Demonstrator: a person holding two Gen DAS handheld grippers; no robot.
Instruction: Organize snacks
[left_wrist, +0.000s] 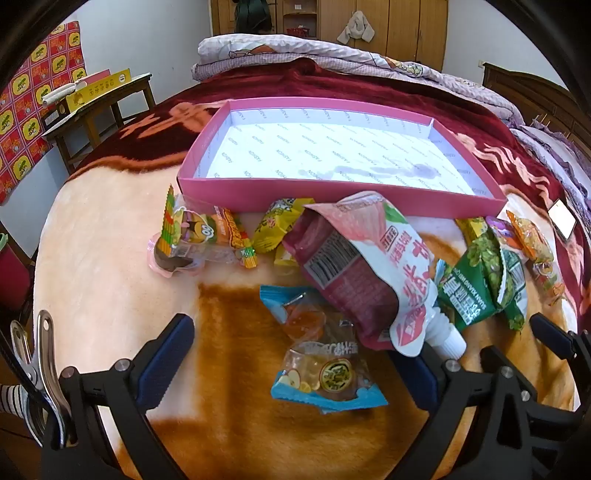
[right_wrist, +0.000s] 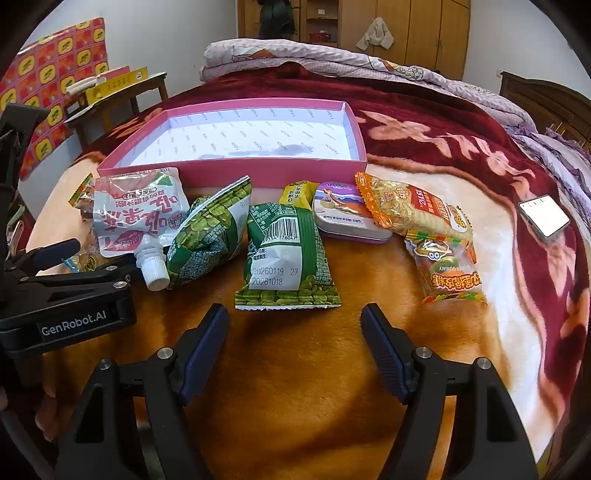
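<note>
Both of your tongs stand wide with nothing between the pads: the left gripper (left_wrist: 301, 354) hangs over a clear packet with blue edges (left_wrist: 327, 380), the right gripper (right_wrist: 295, 347) just short of a green pea bag (right_wrist: 286, 258). Every snack lies on the blanket in front of the pink box (right_wrist: 236, 175), which holds nothing yet.

Watch the spouted pouch (left_wrist: 364, 266). It leans across the blue packet's neighbour and against the second green bag (left_wrist: 480, 284), so pulling a lower packet could drag or tip it. The plush blanket (right_wrist: 295, 387) is soft, so if you press down to pinch a flat packet the pads may catch pile instead of the wrapper. The purple tin (right_wrist: 347, 218) looks smooth and may slip from the pads. Your two tools sit close together, so reaching at once risks a knock
</note>
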